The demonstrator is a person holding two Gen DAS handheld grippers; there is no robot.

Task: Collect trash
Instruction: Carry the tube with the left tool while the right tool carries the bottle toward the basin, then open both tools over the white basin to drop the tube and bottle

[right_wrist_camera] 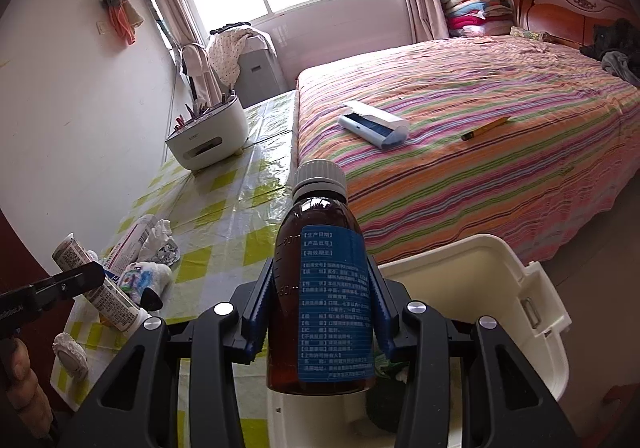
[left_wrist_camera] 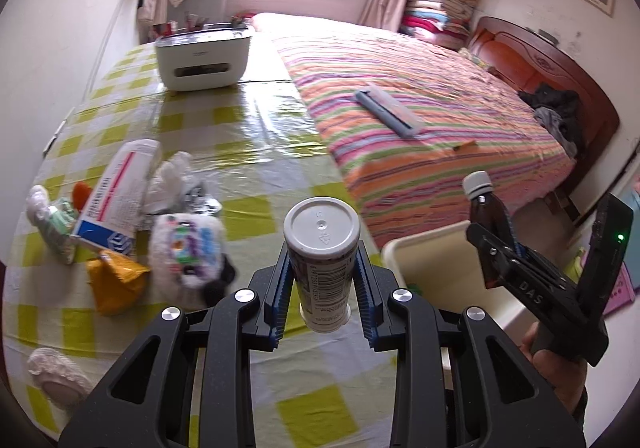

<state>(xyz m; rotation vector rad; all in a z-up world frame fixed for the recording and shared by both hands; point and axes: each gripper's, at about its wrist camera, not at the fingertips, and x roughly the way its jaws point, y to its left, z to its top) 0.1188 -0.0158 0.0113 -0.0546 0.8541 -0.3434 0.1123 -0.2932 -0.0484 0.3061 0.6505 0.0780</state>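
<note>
My left gripper point(left_wrist_camera: 323, 250) is shut on a white tube with a barcode and a flat grey cap point(left_wrist_camera: 320, 226), held upright over the checked table near its right edge. To its right, my right gripper point(left_wrist_camera: 494, 236) is shut on a brown medicine bottle point(left_wrist_camera: 480, 192). In the right wrist view the right gripper point(right_wrist_camera: 323, 260) clamps that bottle point(right_wrist_camera: 320, 208), which has a blue label and a grey cap, above the near side of a white bin point(right_wrist_camera: 520, 288). The left gripper point(right_wrist_camera: 90, 280) with its tube point(right_wrist_camera: 116, 308) shows at the left. The bin point(left_wrist_camera: 432, 248) stands beside the table.
On the yellow-checked tablecloth point(left_wrist_camera: 240, 136) lies a pile: a blue-and-red printed box point(left_wrist_camera: 116, 200), crumpled tissue point(left_wrist_camera: 172, 176), a yellow packet point(left_wrist_camera: 114, 280) and a white fluffy item point(left_wrist_camera: 188, 248). A white organizer point(left_wrist_camera: 204, 56) stands at the far end. A striped bed point(left_wrist_camera: 420, 108) adjoins the table.
</note>
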